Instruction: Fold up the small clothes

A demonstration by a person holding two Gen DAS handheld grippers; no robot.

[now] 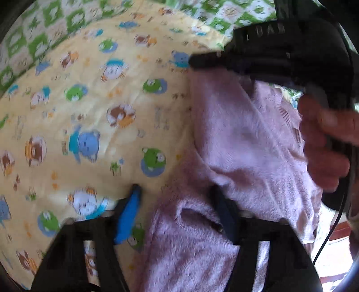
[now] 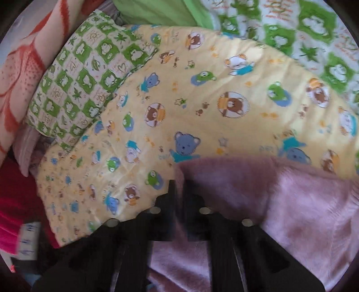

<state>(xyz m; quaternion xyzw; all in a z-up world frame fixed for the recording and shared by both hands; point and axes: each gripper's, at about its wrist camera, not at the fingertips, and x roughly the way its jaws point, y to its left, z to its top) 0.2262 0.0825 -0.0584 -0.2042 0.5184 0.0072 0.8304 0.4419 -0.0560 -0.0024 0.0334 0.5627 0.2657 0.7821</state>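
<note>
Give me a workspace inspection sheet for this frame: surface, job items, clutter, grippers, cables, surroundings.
Surface: yellow bear-print blanket, lightly creased, lying over a green checked sheet.
Job's things: pink fleece garment, rumpled, partly folded over itself on the blanket.
Clutter: green checked pillow at the blanket's left edge; red and pink fabrics beside it.
Grippers: left gripper partly open, garment edge between its fingers, grip not clear; right gripper shut on the garment's corner.
Cables: black cable hanging below the hand holding the right gripper.
Surroundings: orange patterned blanket at far left; green fabric behind.
</note>
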